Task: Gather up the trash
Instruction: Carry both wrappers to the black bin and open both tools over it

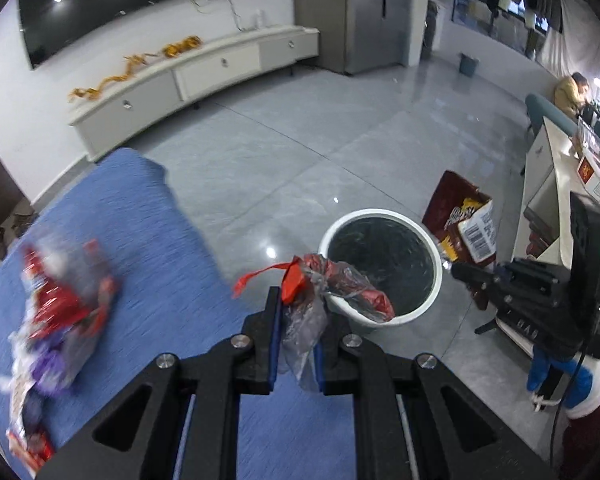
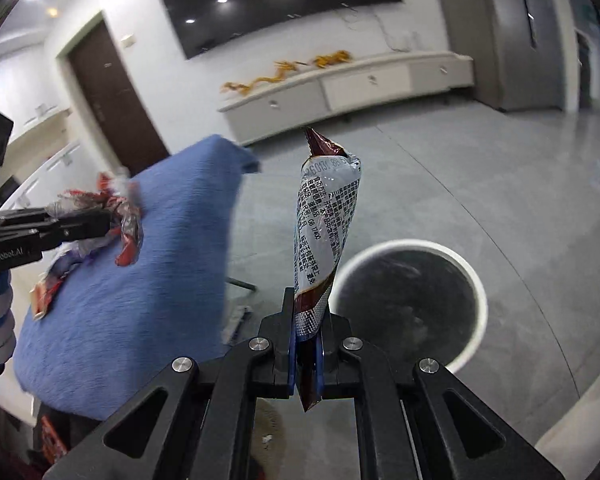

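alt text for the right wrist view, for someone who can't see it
The right gripper pinches a brown and silver snack wrapper upright, beside a white bin on the grey floor. At left, the left gripper holds crumpled red and clear plastic over a blue cloth.

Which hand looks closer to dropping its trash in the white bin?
Probably the left. The left gripper is shut on a crinkly red wrapper already hanging over the white bin rim. The right gripper is shut on a brown snack packet beside the bin.
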Demonstrator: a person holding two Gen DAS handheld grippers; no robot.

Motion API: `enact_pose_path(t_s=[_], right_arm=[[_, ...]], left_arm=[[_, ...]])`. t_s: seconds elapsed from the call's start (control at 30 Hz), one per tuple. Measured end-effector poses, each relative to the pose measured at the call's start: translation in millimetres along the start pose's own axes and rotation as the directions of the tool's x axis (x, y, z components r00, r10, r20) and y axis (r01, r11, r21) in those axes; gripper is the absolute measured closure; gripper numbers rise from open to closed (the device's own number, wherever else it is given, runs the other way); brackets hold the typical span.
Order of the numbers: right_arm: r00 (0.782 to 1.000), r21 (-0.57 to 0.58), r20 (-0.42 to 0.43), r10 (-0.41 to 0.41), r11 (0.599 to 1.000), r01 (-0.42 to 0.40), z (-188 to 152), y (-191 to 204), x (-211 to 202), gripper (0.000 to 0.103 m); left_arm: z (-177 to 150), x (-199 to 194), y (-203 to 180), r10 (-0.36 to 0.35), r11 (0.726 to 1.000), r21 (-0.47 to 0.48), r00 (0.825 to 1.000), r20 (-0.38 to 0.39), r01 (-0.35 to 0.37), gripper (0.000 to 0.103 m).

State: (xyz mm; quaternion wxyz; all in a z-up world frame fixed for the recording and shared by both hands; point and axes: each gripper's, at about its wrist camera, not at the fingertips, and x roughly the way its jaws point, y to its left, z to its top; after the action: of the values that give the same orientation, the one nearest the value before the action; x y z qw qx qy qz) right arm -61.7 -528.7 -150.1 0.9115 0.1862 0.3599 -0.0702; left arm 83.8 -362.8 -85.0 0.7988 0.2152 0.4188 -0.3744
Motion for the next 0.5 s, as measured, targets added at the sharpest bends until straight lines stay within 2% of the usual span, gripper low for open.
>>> enact_pose_path(t_s=[0.2, 0.37, 0.43, 0.47, 0.5], right_arm=[[0.997, 0.091, -0.066, -0.041, 0.995, 0.047, 3, -45, 48, 0.096], [0.992, 0.167, -0.111, -0.056, 0.983, 0.074, -1, -77, 86, 0.095], [0.99, 0.184, -0.127, -0.064, 0.979, 0.087, -5, -87, 97, 0.092], [0.988, 0.195, -0.138, -0.065, 0.977, 0.092, -6, -91, 103, 0.089], [0.987, 0.207, -0.149, -0.068, 0.973, 0.098, -8, -95, 109, 0.087]], left_arm=[[34, 77, -25, -0.041, 0.999, -0.009, 0.994, -0.103, 0.041, 0.09], [54, 124, -40, -0.059, 0.998, 0.0, 0.988, -0.142, 0.06, 0.089], [61, 138, -49, -0.068, 0.998, 0.005, 0.986, -0.153, 0.07, 0.089], [63, 145, -51, -0.075, 0.997, 0.005, 0.984, -0.159, 0.077, 0.088], [65, 153, -54, -0.08, 0.997, 0.002, 0.982, -0.17, 0.081, 0.079]])
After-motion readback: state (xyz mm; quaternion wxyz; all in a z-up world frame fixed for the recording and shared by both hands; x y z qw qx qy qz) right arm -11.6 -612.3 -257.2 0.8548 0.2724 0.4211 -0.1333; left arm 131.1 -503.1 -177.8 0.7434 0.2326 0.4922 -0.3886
